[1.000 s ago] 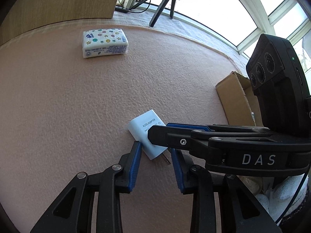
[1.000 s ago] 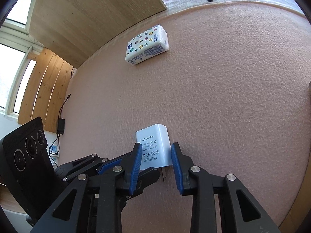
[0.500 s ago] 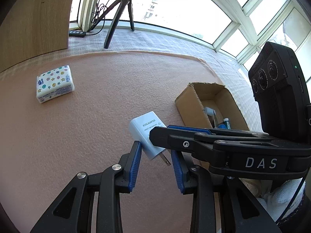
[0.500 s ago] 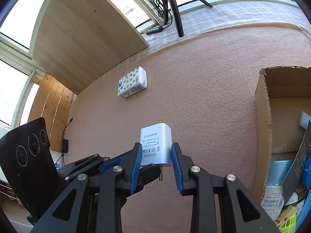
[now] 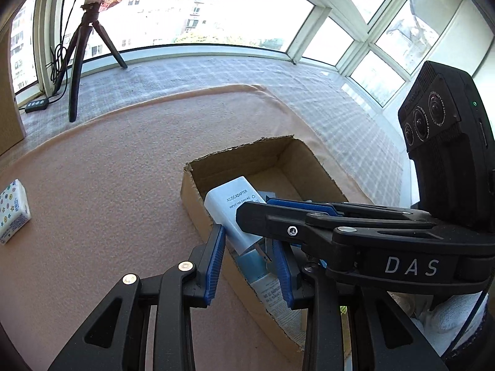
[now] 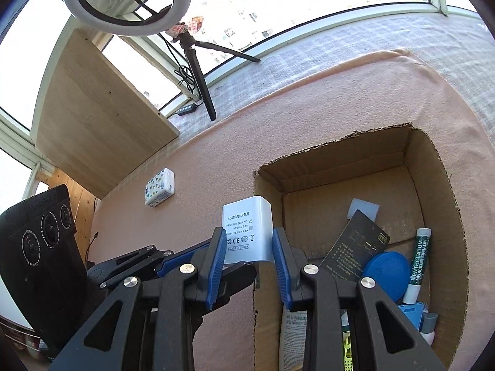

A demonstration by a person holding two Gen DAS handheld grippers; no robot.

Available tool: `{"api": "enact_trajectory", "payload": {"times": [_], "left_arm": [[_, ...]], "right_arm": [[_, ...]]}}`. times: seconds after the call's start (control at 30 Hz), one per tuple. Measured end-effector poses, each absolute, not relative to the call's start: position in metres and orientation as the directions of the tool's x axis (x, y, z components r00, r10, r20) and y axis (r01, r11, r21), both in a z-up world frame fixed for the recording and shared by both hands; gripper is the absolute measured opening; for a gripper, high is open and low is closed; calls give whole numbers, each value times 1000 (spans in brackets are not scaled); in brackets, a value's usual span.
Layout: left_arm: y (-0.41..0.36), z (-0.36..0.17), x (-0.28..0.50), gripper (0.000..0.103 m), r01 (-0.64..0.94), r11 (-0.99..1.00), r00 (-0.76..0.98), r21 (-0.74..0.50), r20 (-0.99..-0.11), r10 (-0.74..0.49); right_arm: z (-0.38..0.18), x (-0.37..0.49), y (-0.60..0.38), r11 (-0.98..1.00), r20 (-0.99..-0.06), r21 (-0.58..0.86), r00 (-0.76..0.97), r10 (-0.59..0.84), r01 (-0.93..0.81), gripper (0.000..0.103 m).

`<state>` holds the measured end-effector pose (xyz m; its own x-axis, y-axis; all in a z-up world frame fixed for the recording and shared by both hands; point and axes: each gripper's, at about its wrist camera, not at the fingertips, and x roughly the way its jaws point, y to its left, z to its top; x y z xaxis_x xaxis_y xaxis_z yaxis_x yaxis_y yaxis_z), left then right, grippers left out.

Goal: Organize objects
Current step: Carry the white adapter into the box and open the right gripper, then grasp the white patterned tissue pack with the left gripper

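Home sunroom: bay windows, city view, ring light on tripod

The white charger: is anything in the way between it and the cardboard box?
Nothing visible blocks it. The right gripper holds the white charger at the near wall of the cardboard box, whose top is open. The floor behind that wall looks bare.
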<state>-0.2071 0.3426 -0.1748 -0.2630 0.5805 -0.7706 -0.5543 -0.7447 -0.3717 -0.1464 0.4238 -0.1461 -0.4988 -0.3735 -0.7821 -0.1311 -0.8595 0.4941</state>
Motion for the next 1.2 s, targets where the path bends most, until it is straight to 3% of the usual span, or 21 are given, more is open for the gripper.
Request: {"api": "enact_trajectory", "payload": {"times": [0.4, 0.47, 0.5, 0.53, 0.6, 1.2], "left_arm": [[376, -184, -214, 35, -588, -731, -236, -345, -792, 563], [374, -185, -215, 43, -582, -737, -229, -344, -800, 554], [372, -186, -216, 53, -576, -743, -233, -340, -803, 548], [368, -186, -216, 55, -575, -747, -239, -335, -804, 545], [361, -185, -217, 55, -571, -748, -244, -338, -800, 548], [245, -180, -248, 55, -417, -862, -335, -288, -833, 440]], "right_arm": [[-161, -144, 459, -837, -779, 514, -512, -363, -189, 28], [-163, -145, 460, -828, -769, 531, -514, -381, -180, 29], [-164, -144, 462, -820, -761, 543, -519, -389, -182, 30], [-164, -142, 463, -817, -763, 543, -521, -383, -194, 36], [-165, -139, 466, -819, -765, 533, -534, -360, -213, 45], [-151, -102, 444, -827, -750, 528, -562, -349, -190, 45]]}}
